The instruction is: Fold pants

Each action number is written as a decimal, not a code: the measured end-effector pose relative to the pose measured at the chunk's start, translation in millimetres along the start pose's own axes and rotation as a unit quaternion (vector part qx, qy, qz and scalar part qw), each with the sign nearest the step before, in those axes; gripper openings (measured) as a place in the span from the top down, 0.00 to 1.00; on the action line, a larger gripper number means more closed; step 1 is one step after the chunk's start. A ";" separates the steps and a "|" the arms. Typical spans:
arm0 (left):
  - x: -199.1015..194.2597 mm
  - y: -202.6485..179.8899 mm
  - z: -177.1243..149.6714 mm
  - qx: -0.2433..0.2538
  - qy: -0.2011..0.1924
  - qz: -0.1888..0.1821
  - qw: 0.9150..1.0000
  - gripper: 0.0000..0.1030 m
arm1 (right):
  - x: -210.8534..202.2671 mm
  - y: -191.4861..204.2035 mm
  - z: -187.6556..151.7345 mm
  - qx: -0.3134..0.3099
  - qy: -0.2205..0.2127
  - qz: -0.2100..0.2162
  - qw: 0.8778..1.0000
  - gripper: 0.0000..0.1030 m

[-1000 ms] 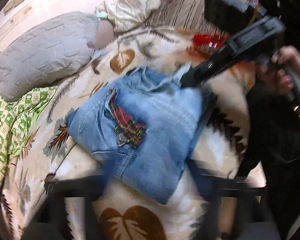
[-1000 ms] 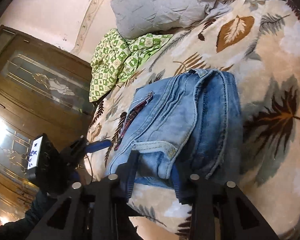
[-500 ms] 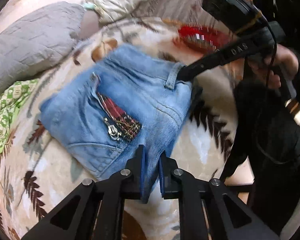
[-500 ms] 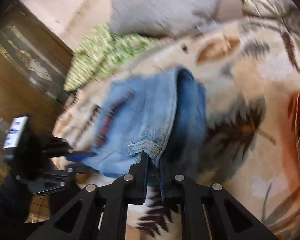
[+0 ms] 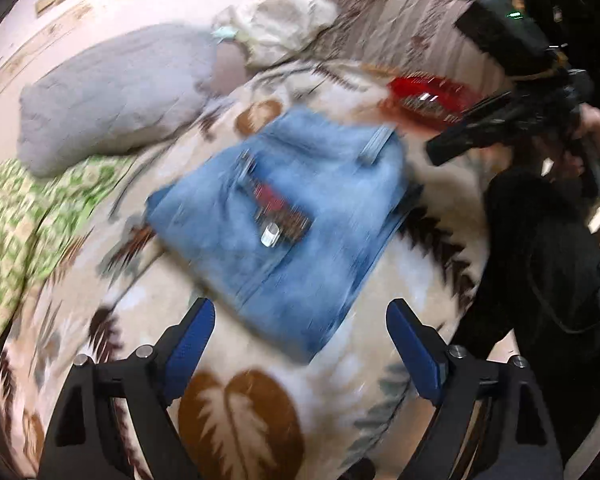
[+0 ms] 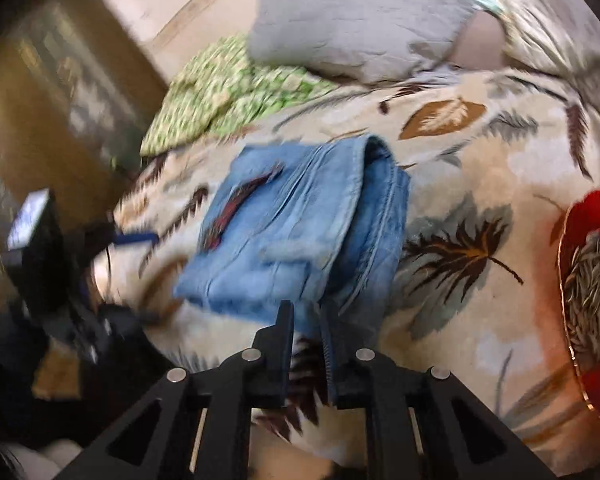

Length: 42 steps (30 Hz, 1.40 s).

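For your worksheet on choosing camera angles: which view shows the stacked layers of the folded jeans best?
The right wrist view: the folded jeans show their thick layered edge side-on. The left wrist view shows the jeans only from above, pocket face up, layers hidden and blurred.

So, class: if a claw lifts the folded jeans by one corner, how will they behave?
The folded jeans would probably flop and unfold, since they are loose stacked layers. Thick denim likely feels heavy for its size. On the soft blanket, pushing may bunch them.
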<state>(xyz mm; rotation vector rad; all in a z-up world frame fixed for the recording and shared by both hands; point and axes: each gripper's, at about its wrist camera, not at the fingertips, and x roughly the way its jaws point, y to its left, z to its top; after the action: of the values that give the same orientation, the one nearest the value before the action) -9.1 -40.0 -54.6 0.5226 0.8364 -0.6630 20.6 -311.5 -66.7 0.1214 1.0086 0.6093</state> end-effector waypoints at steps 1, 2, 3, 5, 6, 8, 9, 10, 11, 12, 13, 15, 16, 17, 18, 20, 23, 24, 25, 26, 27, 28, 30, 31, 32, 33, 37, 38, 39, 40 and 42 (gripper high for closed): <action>6.7 2.1 -5.4 -0.013 0.010 0.008 1.000 0.15 | 6.2 4.2 -1.7 -0.015 0.016 -0.008 1.000 0.82; 15.0 4.6 -10.6 -0.032 0.022 0.010 0.999 0.15 | 13.2 7.9 -2.2 -0.027 0.027 -0.016 0.999 0.82; 22.2 7.8 -11.6 -0.049 0.031 0.009 0.998 0.15 | 18.2 10.3 -2.1 -0.033 0.033 -0.021 0.999 0.82; 30.8 13.8 -16.6 -0.101 0.030 -0.011 0.994 0.15 | 24.4 11.5 0.8 -0.041 0.037 -0.017 0.998 0.82; 31.2 16.6 -18.4 -0.124 0.024 -0.024 0.992 0.15 | 26.1 11.9 1.8 -0.044 0.036 -0.012 0.998 0.82; 29.4 22.5 -18.5 -0.170 0.005 -0.051 0.984 0.15 | 27.8 11.5 2.6 -0.051 0.037 -0.012 0.998 0.77; 27.0 25.8 -18.6 -0.188 -0.008 -0.061 0.980 0.15 | 28.6 12.1 2.4 -0.053 0.039 -0.015 0.998 0.66; 25.8 28.9 -18.7 -0.206 -0.018 -0.067 0.976 0.15 | 26.9 11.4 1.7 -0.056 0.039 -0.019 0.997 0.45; 26.0 32.2 -18.9 -0.225 -0.024 -0.074 0.971 0.15 | 25.8 11.6 1.1 -0.058 0.033 -0.020 0.998 0.34; 28.4 34.5 -20.7 -0.242 -0.024 -0.080 0.967 0.15 | 21.6 10.9 0.3 -0.058 0.023 -0.020 0.998 0.28; 31.7 36.3 -19.8 -0.257 -0.021 -0.083 0.963 0.15 | 17.6 11.0 0.2 -0.059 0.013 -0.016 0.998 0.28; 39.4 38.4 -20.2 -0.284 -0.020 -0.090 0.954 0.15 | 15.7 13.6 2.6 -0.065 0.007 -0.009 0.998 0.28; 43.2 38.5 -20.3 -0.298 -0.019 -0.092 0.950 0.15 | 17.8 14.4 4.4 -0.072 0.009 -0.010 0.997 0.28; 46.1 38.5 -21.1 -0.308 -0.019 -0.094 0.947 0.15 | 22.5 16.7 7.0 -0.077 0.011 -0.009 0.997 0.28; 50.5 38.3 -21.6 -0.319 -0.020 -0.098 0.942 0.15 | 28.3 16.7 9.2 -0.083 0.018 -0.003 0.996 0.28; 58.8 38.6 -22.9 -0.340 -0.022 -0.096 0.935 0.15 | 36.7 17.4 12.3 -0.090 0.019 0.002 0.996 0.30; 64.6 38.7 -19.8 -0.350 -0.025 -0.094 0.932 0.31 | 57.9 19.6 16.2 -0.100 0.042 0.014 0.994 0.72; 64.3 35.7 -16.9 -0.338 -0.022 -0.096 0.936 0.40 | 63.8 19.4 16.4 -0.100 0.052 0.008 0.994 0.75; 62.7 32.7 -12.5 -0.322 -0.019 -0.087 0.943 0.48 | 66.4 20.4 15.9 -0.103 0.055 0.003 0.993 0.80; 57.8 28.7 -7.9 -0.299 -0.020 -0.087 0.950 0.51 | 65.6 21.5 15.5 -0.107 0.055 -0.001 0.993 0.88; 55.6 27.7 -6.2 -0.288 -0.020 -0.087 0.954 0.56 | 61.8 22.0 15.3 -0.111 0.053 -0.014 0.992 0.90; 56.0 27.2 -5.7 -0.276 -0.010 -0.078 0.958 0.61 | 56.3 18.9 15.0 -0.106 0.051 -0.015 0.993 0.90; 71.3 33.0 -12.6 -0.286 0.026 -0.086 0.954 0.61 | 52.1 7.2 12.7 -0.093 0.053 -0.034 0.994 0.94; 75.6 37.8 -15.6 -0.299 0.026 -0.100 0.949 0.60 | 54.3 -1.1 11.6 -0.079 0.058 -0.032 0.995 0.94; 74.8 39.7 -15.0 -0.302 0.026 -0.105 0.947 0.60 | 58.1 -10.6 10.5 -0.053 0.064 -0.012 0.996 0.94; 72.5 39.7 -13.9 -0.301 0.027 -0.102 0.948 0.54 | 58.8 -13.9 11.1 -0.040 0.064 -0.005 0.997 0.94; 43.8 42.5 -10.3 -0.288 0.037 -0.095 0.952 0.21 | 39.2 -8.6 12.3 -0.037 0.047 -0.002 0.998 0.88; 31.5 47.0 -9.0 -0.282 0.027 -0.098 0.954 0.21 | 31.1 -8.5 12.6 -0.031 0.045 -0.005 0.998 0.88; 22.4 52.1 -7.2 -0.278 0.020 -0.099 0.955 0.19 | 22.2 -10.1 13.5 -0.028 0.036 -0.002 0.999 0.88; 11.4 61.6 -3.4 -0.279 0.010 -0.096 0.955 0.17 | 13.2 -12.5 15.6 -0.024 0.024 0.003 0.999 0.87; 1.4 83.0 4.0 -0.293 0.000 -0.083 0.953 0.12 | -3.4 -22.9 25.9 -0.002 -0.009 0.022 1.000 0.78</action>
<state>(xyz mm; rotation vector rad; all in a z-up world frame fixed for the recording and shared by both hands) 52.6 13.7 -40.0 -0.0864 1.0315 -0.5309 50.2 -327.7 -58.5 0.1452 0.9901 0.6496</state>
